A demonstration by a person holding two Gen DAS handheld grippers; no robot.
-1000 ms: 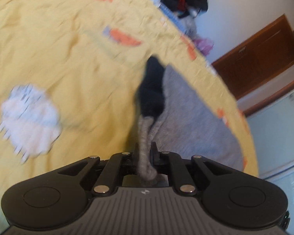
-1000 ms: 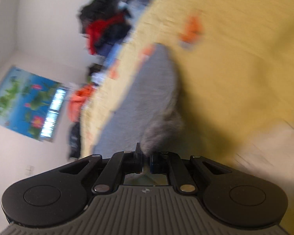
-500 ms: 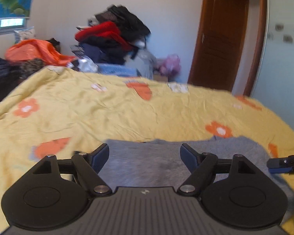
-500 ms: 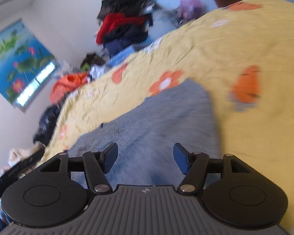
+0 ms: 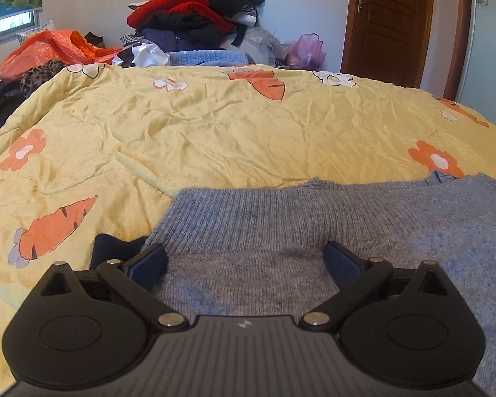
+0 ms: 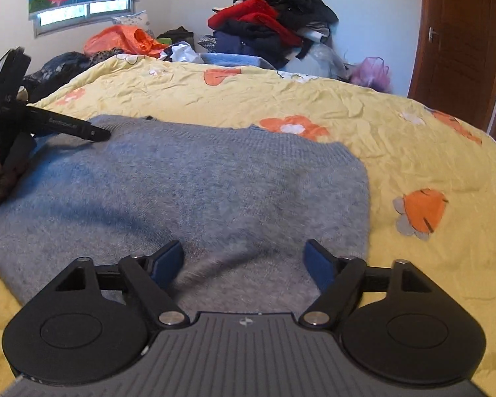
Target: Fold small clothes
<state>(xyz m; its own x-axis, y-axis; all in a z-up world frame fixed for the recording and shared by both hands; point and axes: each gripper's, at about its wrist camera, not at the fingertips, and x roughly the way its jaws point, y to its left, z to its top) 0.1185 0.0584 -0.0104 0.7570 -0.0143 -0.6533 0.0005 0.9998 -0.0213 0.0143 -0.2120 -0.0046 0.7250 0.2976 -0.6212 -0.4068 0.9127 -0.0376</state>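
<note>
Both wide open | left claw (image 5: pixel 244 261), right claw (image 6: pixel 246 261) | empty above sweater (image 6: pixel 195 182)

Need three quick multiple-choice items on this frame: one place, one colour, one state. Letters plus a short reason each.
1. Where does the grey sweater lie?
A. on the yellow quilt
B. on the clothes pile
C. on the floor

2. What colour is the door?
A. white
B. brown
C. blue

3. How does the right hand-held gripper stand?
A. shut on the sweater
B. open, holding nothing
C. shut on the quilt

Answers: 1 A, quilt shows around the sweater's edges; 2 B, brown wood panels; 3 B, blue pads wide apart above the knit.
</note>
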